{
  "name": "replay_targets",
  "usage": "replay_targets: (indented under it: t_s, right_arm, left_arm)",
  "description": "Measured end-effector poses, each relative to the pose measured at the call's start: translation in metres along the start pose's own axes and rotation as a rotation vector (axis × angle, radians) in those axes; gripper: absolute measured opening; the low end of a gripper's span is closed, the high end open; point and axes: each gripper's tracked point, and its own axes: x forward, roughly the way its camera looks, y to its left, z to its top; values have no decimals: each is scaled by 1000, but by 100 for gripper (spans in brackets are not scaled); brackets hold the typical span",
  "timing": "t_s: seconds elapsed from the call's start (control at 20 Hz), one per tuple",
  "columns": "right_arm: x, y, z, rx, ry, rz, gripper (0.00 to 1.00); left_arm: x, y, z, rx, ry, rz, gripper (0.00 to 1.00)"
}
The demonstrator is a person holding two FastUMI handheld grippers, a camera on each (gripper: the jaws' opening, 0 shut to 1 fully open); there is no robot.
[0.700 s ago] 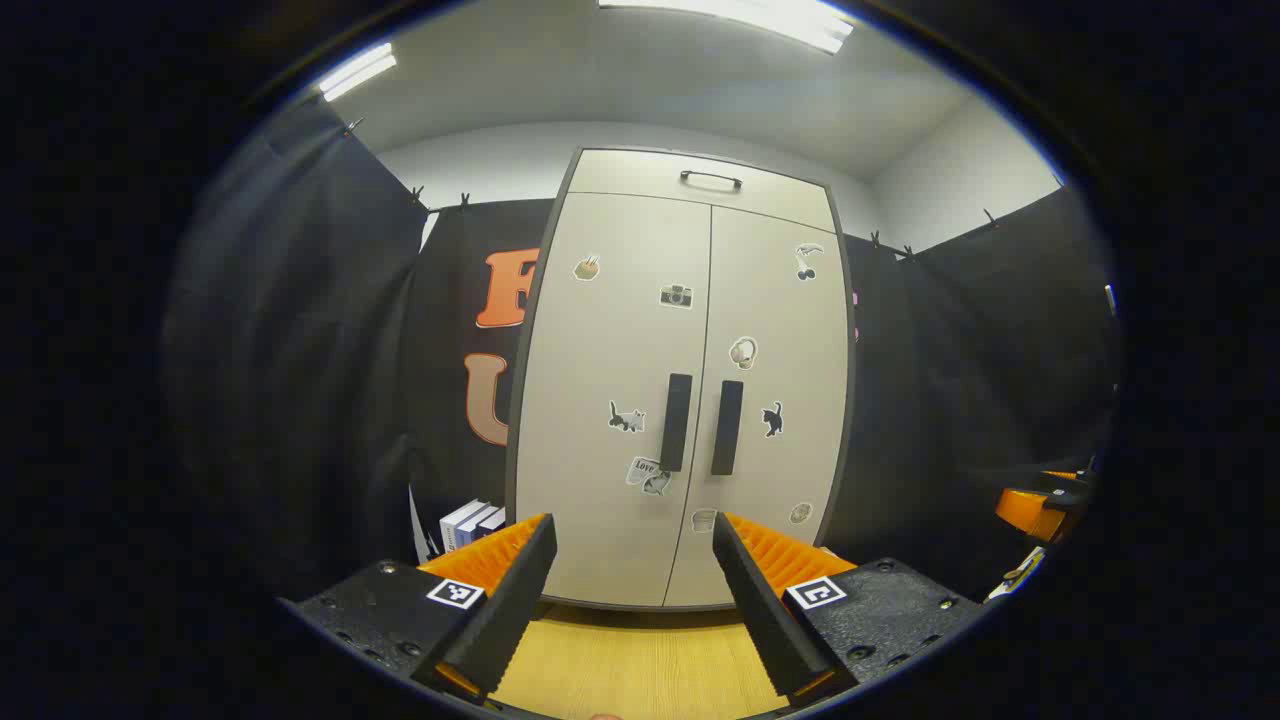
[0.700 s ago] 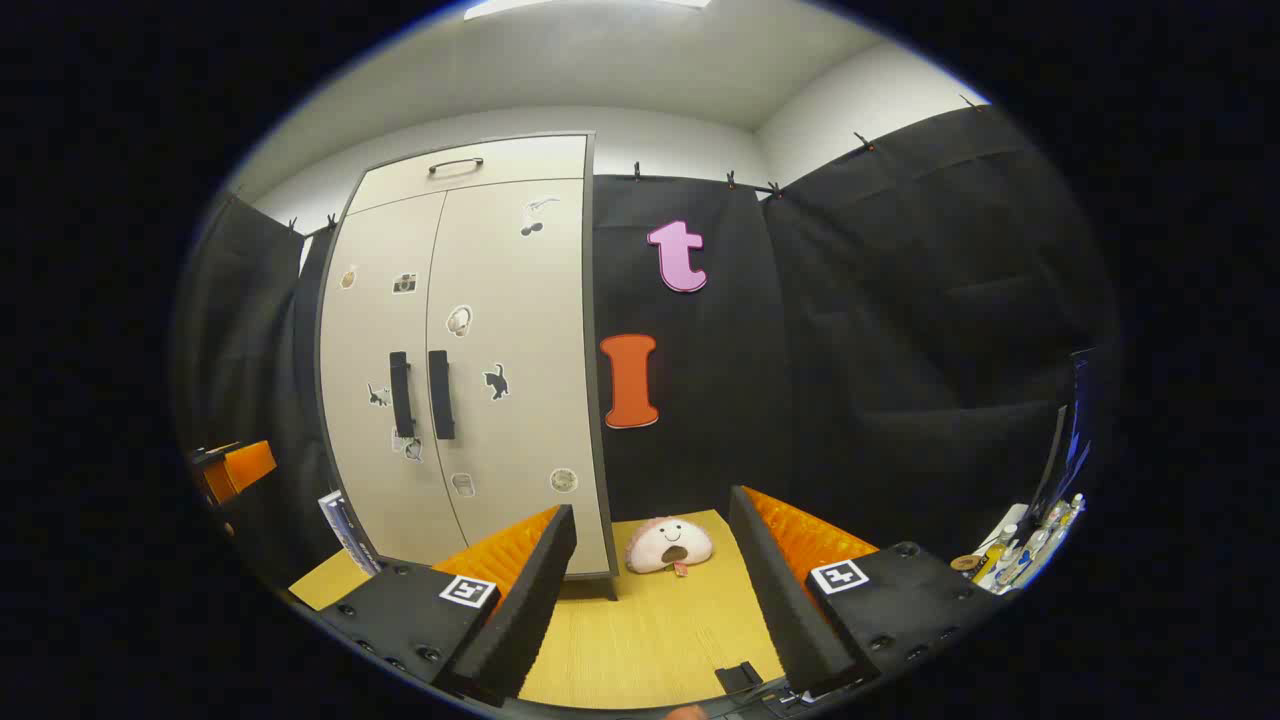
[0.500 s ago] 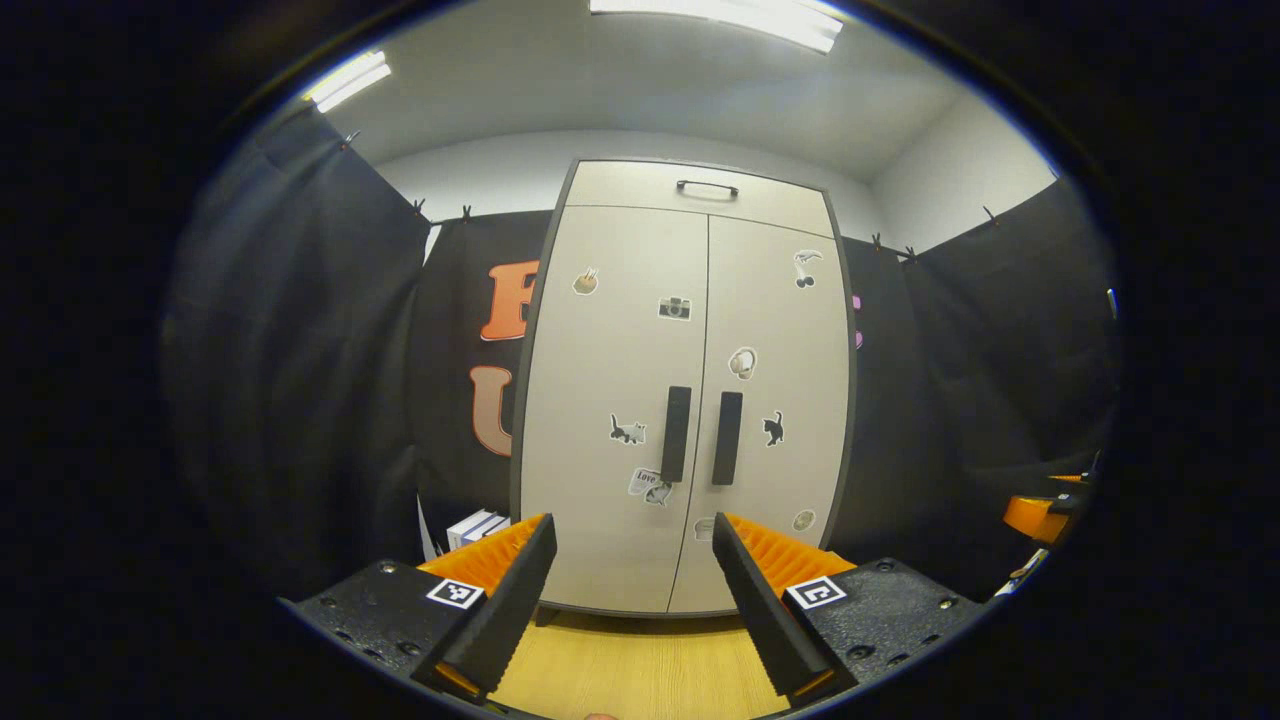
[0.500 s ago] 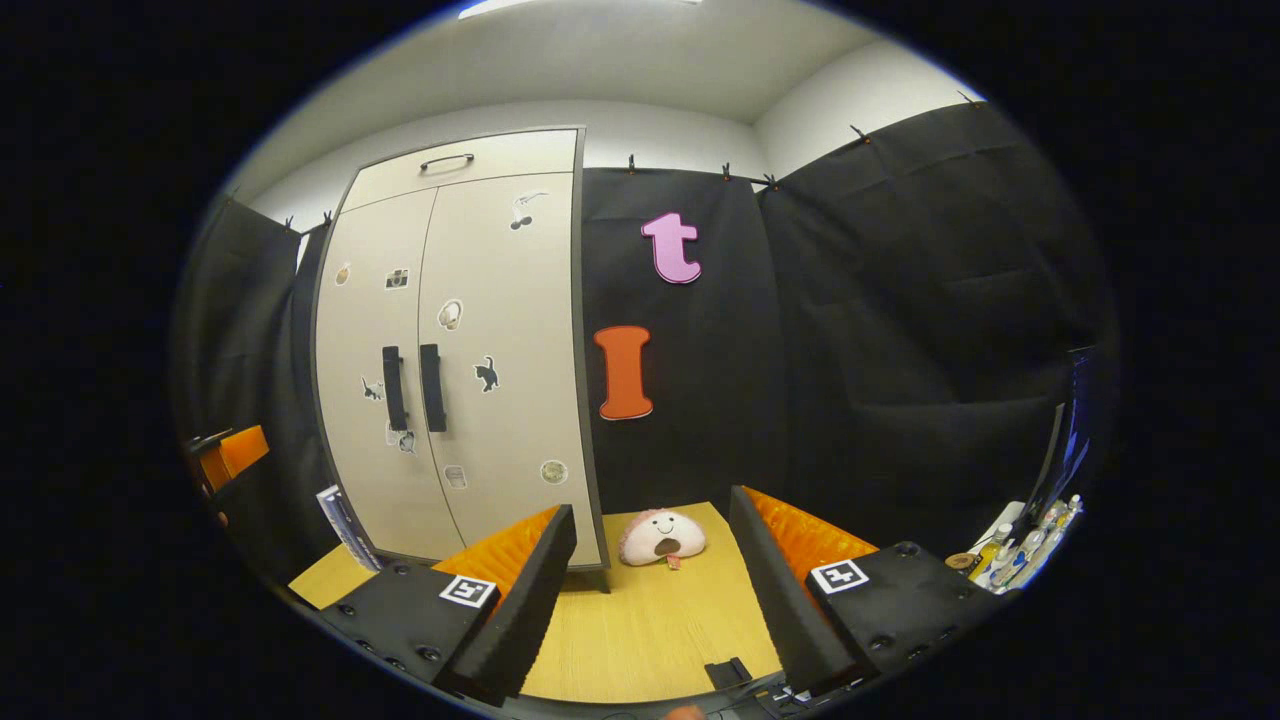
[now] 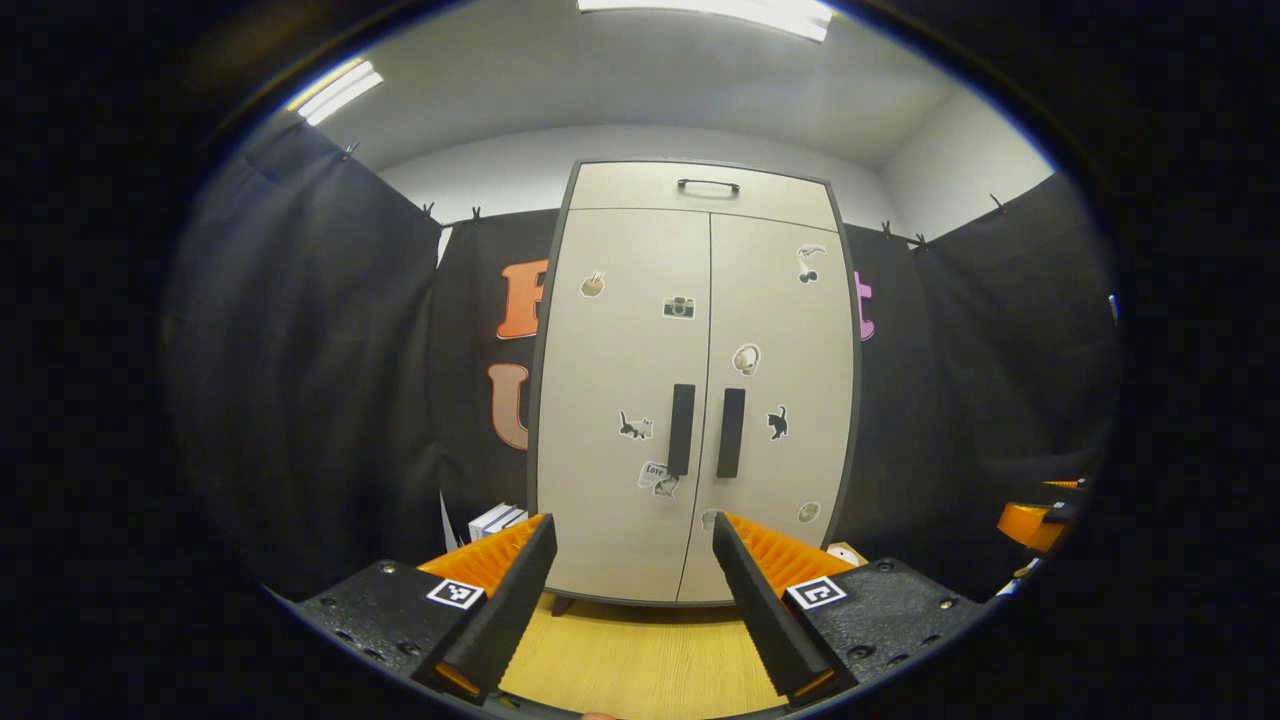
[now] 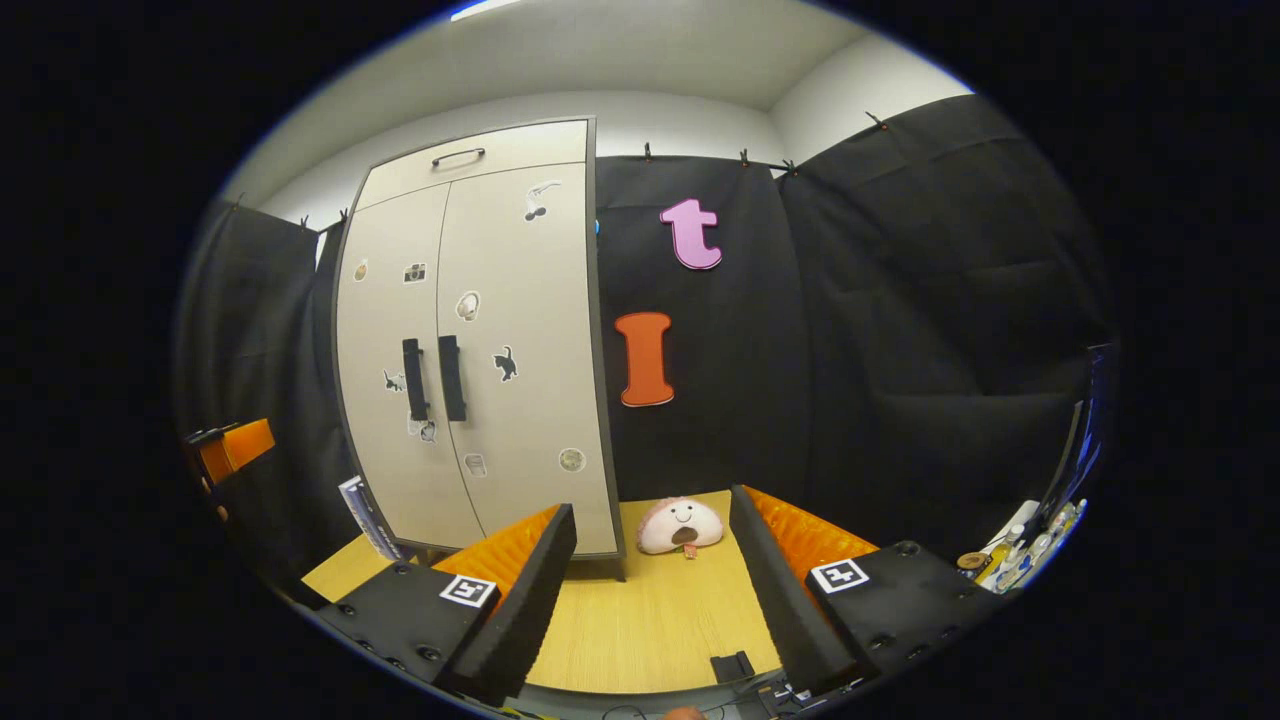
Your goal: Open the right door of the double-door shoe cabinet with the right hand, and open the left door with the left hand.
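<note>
Well short of the shoe cabinet (image 5: 695,400), both doors shut, the left gripper (image 5: 630,610) and right gripper (image 6: 650,590) hover with jaws spread, empty. The approach step is in hand; next, the right gripper must swing toward the right door handle (image 6: 452,377).

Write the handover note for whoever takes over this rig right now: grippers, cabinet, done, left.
Left gripper: open, holding nothing, facing the shoe cabinet from a distance.
Right gripper: open, holding nothing, aimed to the right of the cabinet, toward the plush toy on the table.
Both doors shut; left door handle and right door handle untouched.
Done: nothing. Left: right door with the right gripper, left door with the left.
</note>
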Motion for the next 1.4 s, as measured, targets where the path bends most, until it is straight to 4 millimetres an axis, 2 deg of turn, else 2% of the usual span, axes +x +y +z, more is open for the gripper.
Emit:
replay_targets:
  t_s: [0.1,0.15,0.2,0.3,0.45,0.55,0.6,0.65,0.75,0.85,0.95,1.15,1.2,1.35,1.4]
  right_arm:
    - [-1,8,6,-27,-11,0,99]
    - [-1,12,11,-34,-21,0,99]
    - [-1,16,15,-34,-32,-4,99]
    - [2,27,18,-19,-41,-15,98]
    - [14,48,16,-12,-38,-31,98]
    - [23,68,19,-7,-55,-26,99]
    - [30,80,19,2,-65,-16,98]
    - [39,90,18,8,-65,-9,98]
    - [61,110,17,9,-48,-2,98]
    - [84,135,24,28,-34,25,98]
    - [111,163,34,62,-31,64,98]
    - [159,210,51,60,-40,98,98]
    - [171,220,53,58,-42,96,98]
    - [200,247,63,11,-68,96,98]
    - [208,254,66,-8,-78,96,93]
  left_arm:
    - [1,7,0,-20,2,9,92]
    - [3,10,-1,-32,9,5,98]
    - [4,13,0,-44,15,-4,95]
    - [13,25,0,-46,18,-12,95]
    - [28,46,5,-32,-11,-12,95]
    - [37,48,0,-54,-12,-45,95]
    - [40,48,-5,-73,-8,-72,92]
    - [44,45,-14,-81,12,-107,95]
    - [48,47,-27,-66,44,-150,95]
    - [50,52,-28,-54,43,-161,92]
    - [51,58,-26,-55,25,-168,95]
    - [52,77,-31,-54,24,-160,95]
    - [53,82,-36,-46,36,-153,99]
    - [52,102,-38,-40,37,-119,95]
    - [52,107,-41,-40,44,-112,95]
